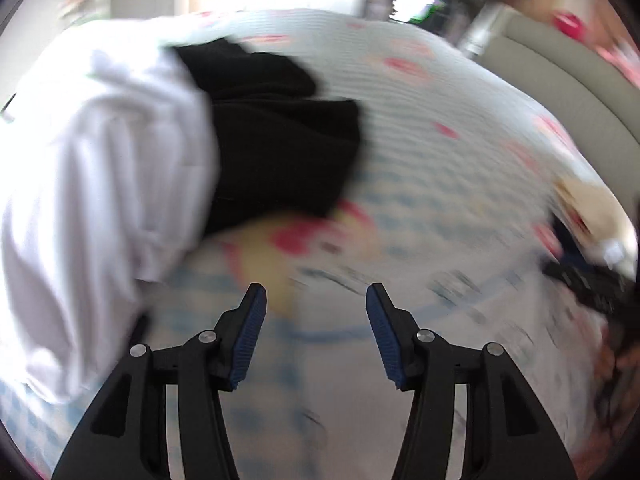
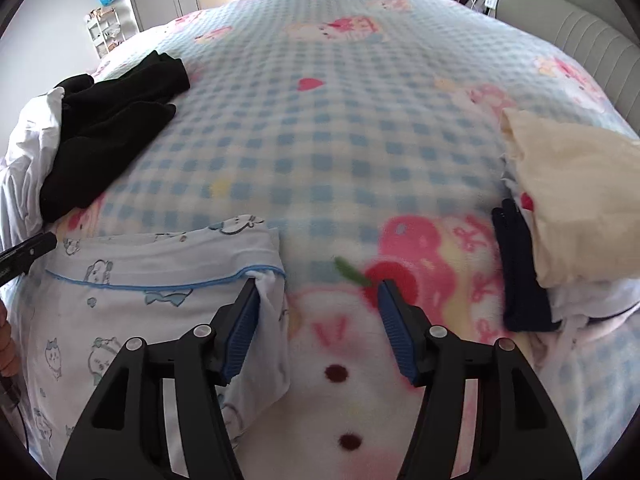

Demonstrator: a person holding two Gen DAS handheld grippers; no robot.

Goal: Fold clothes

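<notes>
Both grippers stood open, gripping nothing: the right gripper [image 2: 318, 284] hung beside the printed white garment [image 2: 160, 304] at lower left on the checked blanket [image 2: 320, 120]. The left gripper [image 1: 316, 292] hovered over blurred fabric, black clothes [image 1: 276, 132] upper left.
</notes>
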